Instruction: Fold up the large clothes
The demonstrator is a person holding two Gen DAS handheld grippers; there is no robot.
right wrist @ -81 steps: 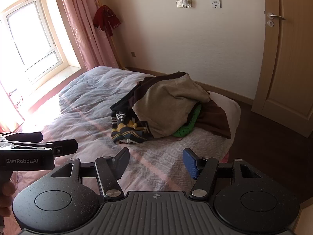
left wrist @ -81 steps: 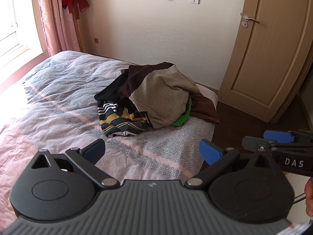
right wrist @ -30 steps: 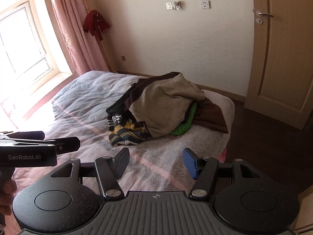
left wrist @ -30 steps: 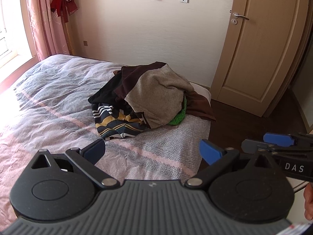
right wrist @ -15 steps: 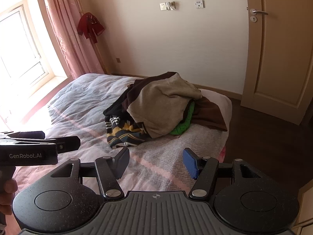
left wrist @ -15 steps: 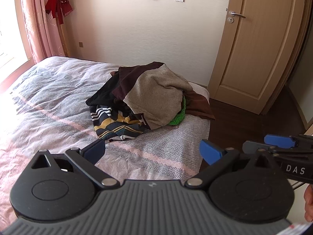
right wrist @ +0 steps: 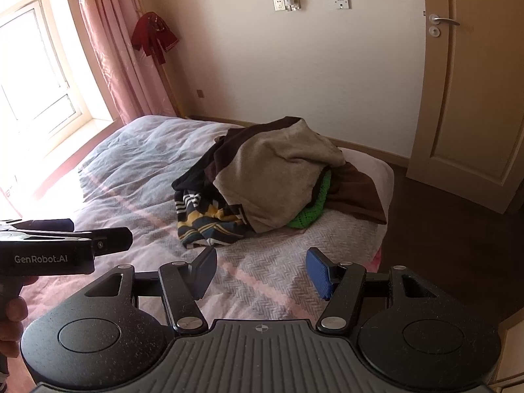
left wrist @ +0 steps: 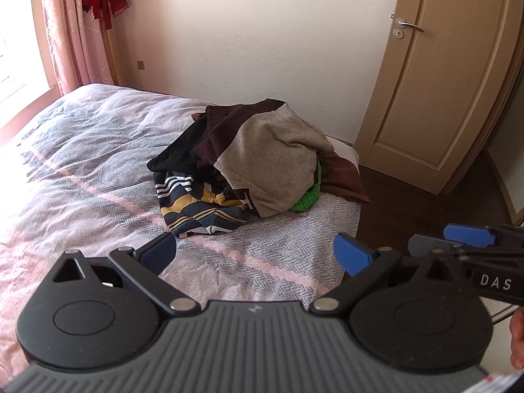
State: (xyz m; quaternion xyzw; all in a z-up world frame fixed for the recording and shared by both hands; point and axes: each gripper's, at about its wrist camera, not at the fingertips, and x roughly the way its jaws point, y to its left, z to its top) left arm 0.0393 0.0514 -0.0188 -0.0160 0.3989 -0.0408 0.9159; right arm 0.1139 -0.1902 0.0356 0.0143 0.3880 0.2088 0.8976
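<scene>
You are holding both tongs spread and empty — left tongs [left wrist: 253, 250], right tongs [right wrist: 262, 270] — short of the clothes pile [left wrist: 258, 167] heaped near the bed's [left wrist: 82, 150] far corner. Approach step; next, pick the beige top garment [right wrist: 275, 177].

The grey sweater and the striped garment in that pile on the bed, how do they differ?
The grey sweater is plain grey-beige, while the striped garment is dark with white and yellow stripes. The grey sweater drapes over the top of the pile; the striped garment lies low at the pile's near-left edge, spread onto the bed. Much of the sweater shows, whereas the striped garment is partly buried under other clothes. Both are crumpled and unfolded, and neither gripper touches them.
</scene>
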